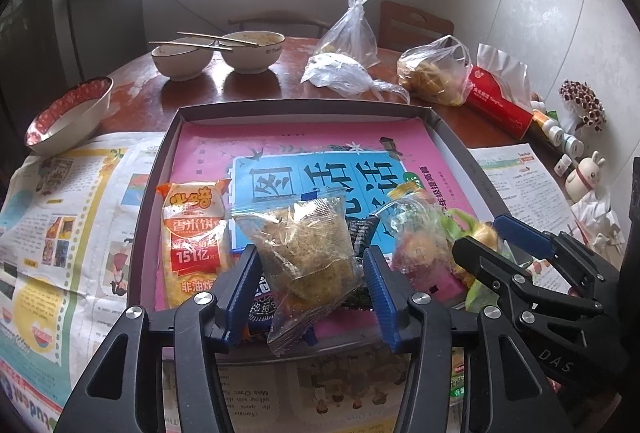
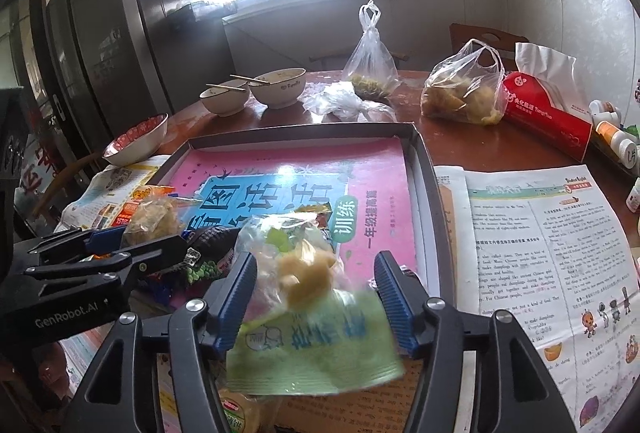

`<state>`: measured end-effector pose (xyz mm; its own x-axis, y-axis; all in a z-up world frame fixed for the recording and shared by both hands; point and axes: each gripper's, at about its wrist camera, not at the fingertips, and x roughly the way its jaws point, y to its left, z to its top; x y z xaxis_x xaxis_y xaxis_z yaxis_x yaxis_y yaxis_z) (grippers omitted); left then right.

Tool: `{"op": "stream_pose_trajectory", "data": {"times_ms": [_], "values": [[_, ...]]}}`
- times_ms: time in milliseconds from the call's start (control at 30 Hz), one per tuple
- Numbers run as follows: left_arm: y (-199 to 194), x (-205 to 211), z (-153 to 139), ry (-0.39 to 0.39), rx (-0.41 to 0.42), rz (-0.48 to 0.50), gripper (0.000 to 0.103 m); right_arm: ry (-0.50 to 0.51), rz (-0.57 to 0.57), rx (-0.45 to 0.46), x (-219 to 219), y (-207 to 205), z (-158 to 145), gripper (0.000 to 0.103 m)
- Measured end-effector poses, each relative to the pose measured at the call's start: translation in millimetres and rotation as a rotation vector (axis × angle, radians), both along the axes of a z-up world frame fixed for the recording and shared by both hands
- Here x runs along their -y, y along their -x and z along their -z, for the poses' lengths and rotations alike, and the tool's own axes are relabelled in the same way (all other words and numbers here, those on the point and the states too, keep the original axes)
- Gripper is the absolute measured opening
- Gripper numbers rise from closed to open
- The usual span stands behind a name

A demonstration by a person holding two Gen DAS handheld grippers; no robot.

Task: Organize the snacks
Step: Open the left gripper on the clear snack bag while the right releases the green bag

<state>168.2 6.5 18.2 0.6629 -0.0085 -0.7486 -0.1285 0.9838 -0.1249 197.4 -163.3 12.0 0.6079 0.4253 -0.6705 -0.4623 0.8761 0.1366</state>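
A dark shallow box tray (image 1: 160, 169) lined with a pink and blue book holds several snack packs near its front edge. My left gripper (image 1: 310, 261) is open, its blue pads on either side of a clear bag of brown flaky snack (image 1: 308, 253) that lies between them over the tray's front. An orange and yellow rice cracker pack (image 1: 194, 237) lies to its left. My right gripper (image 2: 316, 279) is open around a clear and green snack bag (image 2: 308, 317) with a yellow piece inside, over the tray's front edge (image 2: 430, 217). The right gripper also shows in the left wrist view (image 1: 496, 237).
Newspapers (image 2: 540, 253) cover the table around the tray. Behind stand two bowls with chopsticks (image 1: 216, 53), a red-rimmed bowl (image 1: 68, 113), plastic bags of food (image 1: 436, 73), a red tissue pack (image 1: 500, 97), small bottles and a rabbit figurine (image 1: 584, 173).
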Motion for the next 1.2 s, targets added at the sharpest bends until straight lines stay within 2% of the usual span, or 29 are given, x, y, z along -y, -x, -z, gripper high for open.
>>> {"op": "stream_pose_trajectory", "data": {"times_ms": [300, 700, 967, 1133, 1200], "values": [[4.4, -0.9, -3.9, -0.001, 0.012, -0.003, 0.056, 0.030, 0.003, 0.029, 2.8, 3.2, 3.0, 0.061], [7.8, -0.7, -5.5, -0.001, 0.017, -0.002, 0.058, 0.046, 0.064, 0.057, 12.4, -8.4, 6.9, 0.061], [8.4, 2.6, -5.2, 0.003, 0.019, 0.004, 0.061, 0.045, 0.092, 0.055, 16.1, -13.4, 9.2, 0.064], [9.9, 5.0, -5.6, -0.002, 0.021, 0.010, 0.062, -0.004, 0.085, 0.043, 22.2, -13.7, 7.2, 0.065], [10.1, 5.7, -6.1, -0.004, 0.023, 0.011, 0.062, -0.002, 0.088, 0.038, 23.0, -14.5, 7.2, 0.068]]}}
